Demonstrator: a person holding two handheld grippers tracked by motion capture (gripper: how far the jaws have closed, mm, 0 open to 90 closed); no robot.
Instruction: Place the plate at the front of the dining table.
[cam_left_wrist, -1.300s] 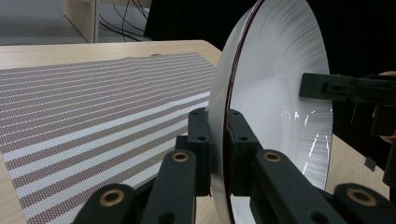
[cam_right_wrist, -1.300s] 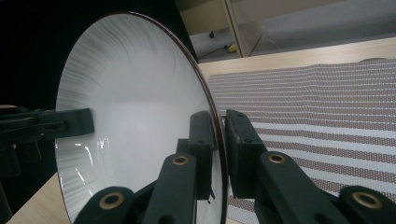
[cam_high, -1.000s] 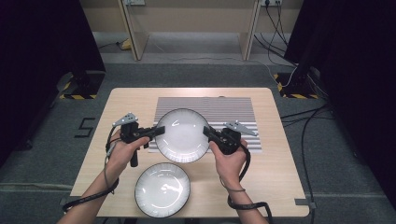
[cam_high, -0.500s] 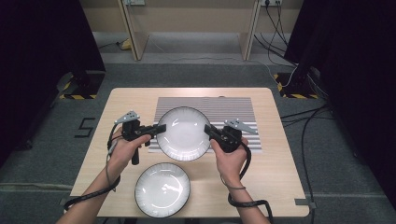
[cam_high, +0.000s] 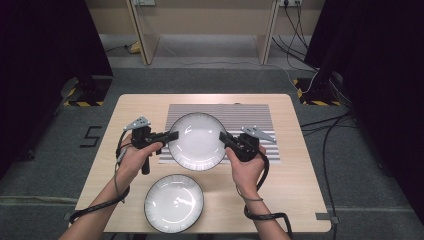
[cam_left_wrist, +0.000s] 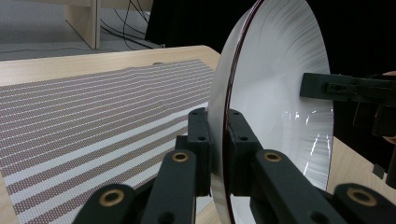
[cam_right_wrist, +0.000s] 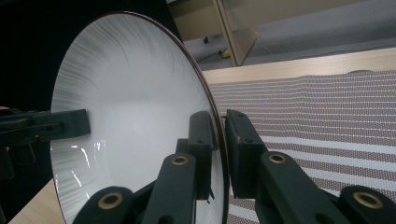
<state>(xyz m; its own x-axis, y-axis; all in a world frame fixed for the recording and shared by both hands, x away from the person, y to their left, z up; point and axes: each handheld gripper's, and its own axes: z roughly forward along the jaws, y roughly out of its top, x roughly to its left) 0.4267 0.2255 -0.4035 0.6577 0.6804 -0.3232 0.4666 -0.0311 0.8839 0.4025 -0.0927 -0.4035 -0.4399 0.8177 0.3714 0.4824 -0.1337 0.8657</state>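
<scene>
A white plate (cam_high: 197, 141) with a dark rim is held over the striped mat (cam_high: 240, 116), pinched from both sides. My left gripper (cam_high: 172, 135) is shut on its left rim, and my right gripper (cam_high: 223, 138) is shut on its right rim. In the left gripper view the plate (cam_left_wrist: 275, 88) stands on edge between my jaws, at the left gripper (cam_left_wrist: 218, 140), with the other gripper's jaw at the far rim. The right gripper view shows the plate (cam_right_wrist: 130, 98) clamped the same way at the right gripper (cam_right_wrist: 220, 140). A second white plate (cam_high: 174, 202) lies on the table near the front edge.
The wooden table (cam_high: 295, 170) carries the striped mat at its middle back. Cables trail from both grippers over the front of the table. Dark curtains and cables on the floor surround the table.
</scene>
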